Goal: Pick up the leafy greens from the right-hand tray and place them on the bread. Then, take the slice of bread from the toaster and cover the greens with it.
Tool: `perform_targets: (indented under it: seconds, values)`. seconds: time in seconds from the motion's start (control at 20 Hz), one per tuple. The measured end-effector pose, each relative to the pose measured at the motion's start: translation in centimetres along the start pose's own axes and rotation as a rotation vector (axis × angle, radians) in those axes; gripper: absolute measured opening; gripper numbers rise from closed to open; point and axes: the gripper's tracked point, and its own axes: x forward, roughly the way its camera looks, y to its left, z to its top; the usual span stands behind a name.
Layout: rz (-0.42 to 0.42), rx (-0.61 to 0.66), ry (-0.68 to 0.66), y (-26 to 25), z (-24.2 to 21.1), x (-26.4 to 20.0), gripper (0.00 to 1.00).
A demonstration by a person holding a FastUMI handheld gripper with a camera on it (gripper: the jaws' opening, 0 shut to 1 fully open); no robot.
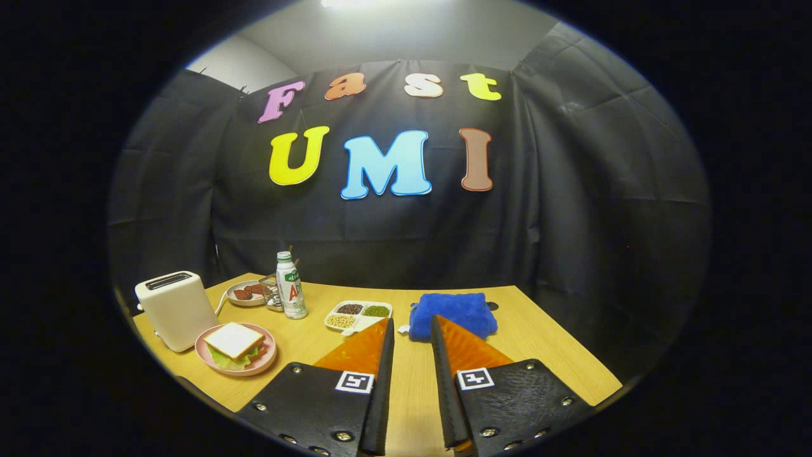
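at lower left, leafy greens (223, 358) are seen covered by a bread slice (233, 339) on the pink plate (266, 362); the gripper (412, 330) is held released, nothing between its fingers.

A wooden table (545, 355) with a light yellow top is seen in the booth. Behind it and at both sides, black cloth (571, 209) is hung as the wall, with many folds. Above the cloth, a grey wall (393, 38) is lit by 1 bright lamp (355, 3).
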Motion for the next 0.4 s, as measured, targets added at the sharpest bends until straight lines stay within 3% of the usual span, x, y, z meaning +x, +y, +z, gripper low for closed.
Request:
perform_targets:
  seconds: [0.4]
  values:
    - [-0.078,-0.031,-0.058,-10.4,0.2,-2.0,0.34]
